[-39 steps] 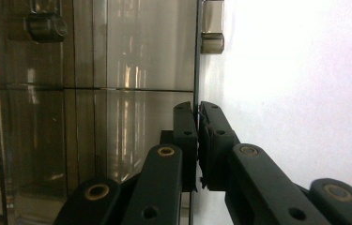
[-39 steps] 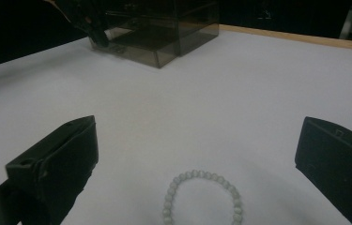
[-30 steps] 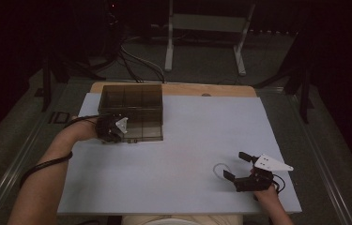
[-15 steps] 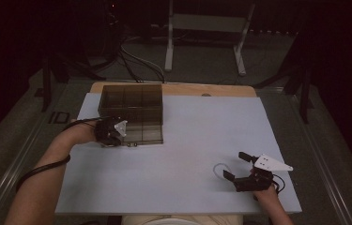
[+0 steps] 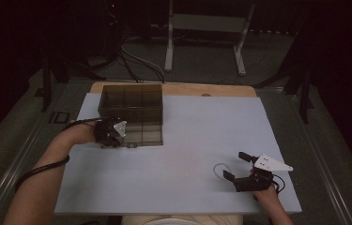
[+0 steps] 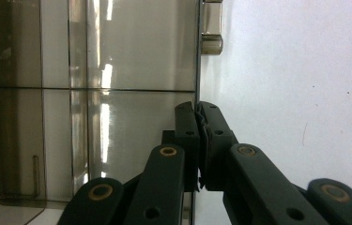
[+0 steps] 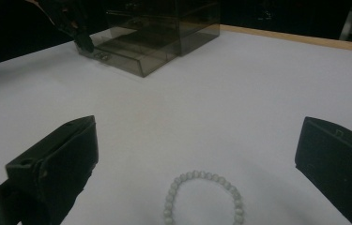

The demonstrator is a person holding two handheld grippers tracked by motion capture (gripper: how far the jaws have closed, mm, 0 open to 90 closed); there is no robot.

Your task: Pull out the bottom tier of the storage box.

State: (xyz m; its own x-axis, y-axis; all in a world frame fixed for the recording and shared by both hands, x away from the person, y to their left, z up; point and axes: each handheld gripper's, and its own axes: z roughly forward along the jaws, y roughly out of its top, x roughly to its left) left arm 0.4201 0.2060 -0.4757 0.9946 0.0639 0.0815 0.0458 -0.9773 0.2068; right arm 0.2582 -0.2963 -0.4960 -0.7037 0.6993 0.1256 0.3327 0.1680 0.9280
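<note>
A smoky see-through box (image 5: 131, 110) with inner compartments stands at the table's far left. My left gripper (image 5: 116, 137) is at its near left corner. In the left gripper view the left gripper (image 6: 198, 112) is shut on the thin front edge of the box (image 6: 117, 56), with a metal latch (image 6: 211, 28) farther along that edge. A pale bead bracelet (image 5: 218, 169) lies on the table near the front right. My right gripper (image 5: 233, 165) rests just right of it, open. In the right gripper view the bracelet (image 7: 202, 197) lies between the wide-apart jaws of the right gripper (image 7: 197, 136).
The white table top (image 5: 192, 136) spreads between the box and the bracelet. A wooden strip (image 5: 211, 90) runs along its far edge. Beyond the table are a metal stand (image 5: 202, 28) and cables on a dark floor. The box (image 7: 164, 28) shows far off in the right gripper view.
My left gripper has edged slightly toward the near left corner of the box. The right gripper and the bracelet have stayed put.
</note>
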